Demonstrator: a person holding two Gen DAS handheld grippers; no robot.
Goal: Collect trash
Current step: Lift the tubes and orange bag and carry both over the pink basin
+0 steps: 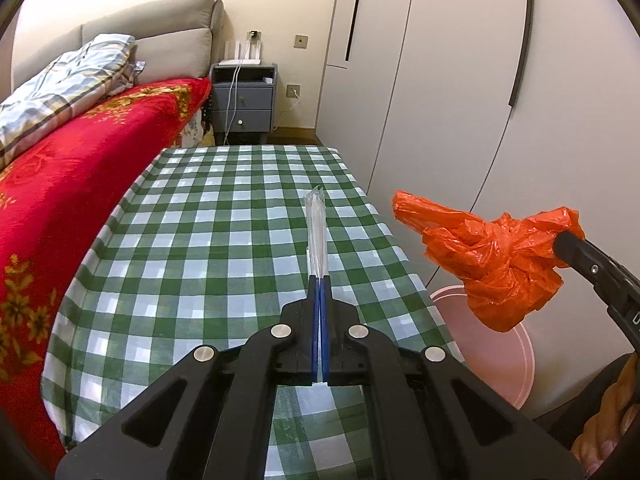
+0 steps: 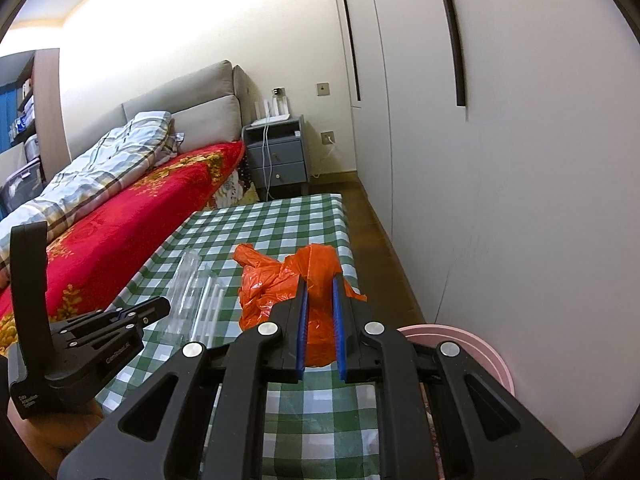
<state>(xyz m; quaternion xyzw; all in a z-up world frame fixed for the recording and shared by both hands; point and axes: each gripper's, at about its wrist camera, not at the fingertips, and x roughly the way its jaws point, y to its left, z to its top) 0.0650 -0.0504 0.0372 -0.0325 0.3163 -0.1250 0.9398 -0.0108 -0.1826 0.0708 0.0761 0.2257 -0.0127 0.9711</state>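
My left claw [image 1: 319, 280] hangs over the green-checked cloth-covered desk [image 1: 200, 240]; the red-blanketed bed [image 1: 80, 168] lies left, the round pink plastic bin [image 2: 480, 344] right, the grey nightstand [image 1: 243, 96] behind.

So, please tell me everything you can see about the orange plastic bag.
The orange plastic bag is thin, glossy film, crumpled into a loose bunch with a flap sticking out. The right gripper is shut on its bunched part and holds it in the air, beside the checked table's edge and above the pink bin. Nothing else touches it.
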